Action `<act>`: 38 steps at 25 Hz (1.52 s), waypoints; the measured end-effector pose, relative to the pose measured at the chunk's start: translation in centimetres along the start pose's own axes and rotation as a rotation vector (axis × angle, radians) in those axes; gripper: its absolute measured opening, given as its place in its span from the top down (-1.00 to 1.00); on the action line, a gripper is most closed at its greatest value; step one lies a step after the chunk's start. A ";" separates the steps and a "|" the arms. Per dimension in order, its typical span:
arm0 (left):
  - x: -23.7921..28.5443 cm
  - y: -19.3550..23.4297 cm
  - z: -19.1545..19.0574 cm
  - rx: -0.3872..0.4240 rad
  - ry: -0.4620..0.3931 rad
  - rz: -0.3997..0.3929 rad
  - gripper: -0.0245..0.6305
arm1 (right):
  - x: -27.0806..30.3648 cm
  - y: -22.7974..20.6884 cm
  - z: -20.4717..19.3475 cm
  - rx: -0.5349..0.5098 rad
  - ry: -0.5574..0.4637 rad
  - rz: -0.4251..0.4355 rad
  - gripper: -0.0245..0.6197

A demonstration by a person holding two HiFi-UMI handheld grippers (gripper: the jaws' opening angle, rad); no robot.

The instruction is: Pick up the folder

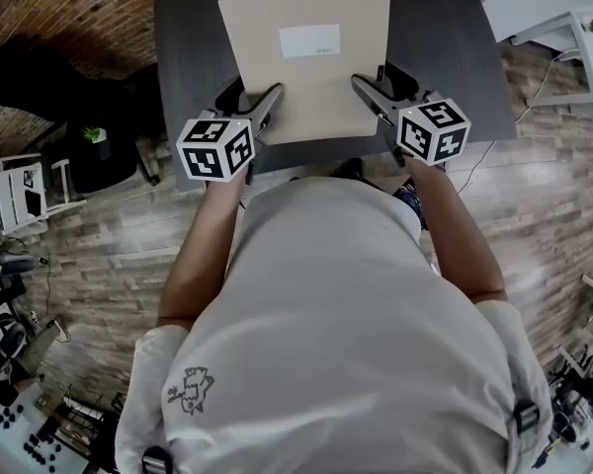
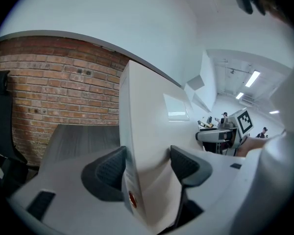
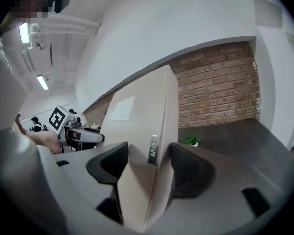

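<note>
Clamping the folder (image 2: 147,111) along its left edge, the left claw (image 2: 147,166) is pressing its 2 dark ribbed pads (image 2: 110,168) against both faces, and a small red dot (image 2: 132,198) is showing on the folder's edge between them. The right claw (image 3: 148,163) is gripping the opposite side in the same way, its jaws closed on the thick right edge. A small metal tab (image 3: 153,150) there is carrying marks too small to read.

From the head view, the 2 claws are holding the beige folder near its 2 near corners, and it is hanging over the dark worktop (image 1: 188,28) with its near edge reaching past the worktop's front. A white rectangular label (image 1: 309,40) is sitting on the folder's upper face; its print is too faint to read. Each claw is carrying a marker cube (image 1: 215,148) with black and white squares.

Further out, a brick wall (image 2: 49,82) is standing behind the worktop, with a small green plant (image 3: 192,141), a black chair (image 2: 0,116) and a wood-plank floor (image 1: 109,255) around it.
</note>
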State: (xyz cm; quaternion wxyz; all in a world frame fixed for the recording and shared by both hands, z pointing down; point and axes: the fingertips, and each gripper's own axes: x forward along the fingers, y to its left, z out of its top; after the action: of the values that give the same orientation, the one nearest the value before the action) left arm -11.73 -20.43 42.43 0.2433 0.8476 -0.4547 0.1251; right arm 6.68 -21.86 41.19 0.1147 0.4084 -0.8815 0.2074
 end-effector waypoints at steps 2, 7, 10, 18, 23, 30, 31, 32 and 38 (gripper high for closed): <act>-1.1 0.7 -0.3 0.006 0.003 -0.011 0.02 | 0.2 1.4 -0.4 0.007 -0.003 -0.009 0.07; -3.0 1.6 -0.8 0.026 0.005 -0.038 0.02 | 0.0 3.9 -1.5 0.026 -0.009 -0.033 0.07; -3.8 1.1 -1.3 0.029 0.003 -0.054 0.02 | -0.9 4.7 -2.1 0.026 -0.007 -0.045 0.07; -6.4 -0.1 -2.3 0.013 -0.024 -0.032 0.02 | -2.5 6.6 -2.8 0.006 0.009 -0.016 0.07; -7.4 -1.0 -2.4 -0.001 -0.049 -0.007 0.02 | -3.2 7.0 -2.8 -0.004 0.013 0.015 0.07; -7.0 -5.0 -3.8 -0.038 -0.067 0.014 0.02 | -6.6 5.3 -3.8 -0.020 0.035 0.039 0.07; -6.8 -5.7 -3.9 -0.041 -0.069 0.015 0.02 | -7.3 4.9 -3.9 -0.024 0.036 0.042 0.07; -6.6 -6.5 -3.9 -0.043 -0.073 0.017 0.02 | -7.9 4.4 -3.9 -0.027 0.037 0.046 0.07; -5.5 -10.9 -4.0 -0.039 -0.087 0.033 0.02 | -11.8 1.9 -4.2 -0.032 0.033 0.063 0.08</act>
State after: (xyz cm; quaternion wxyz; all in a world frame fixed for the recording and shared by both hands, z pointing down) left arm -5.64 -9.30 40.24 0.2378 0.8396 -0.4813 0.0833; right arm 12.87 -10.89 40.02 0.1292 0.3751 -0.8950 0.2038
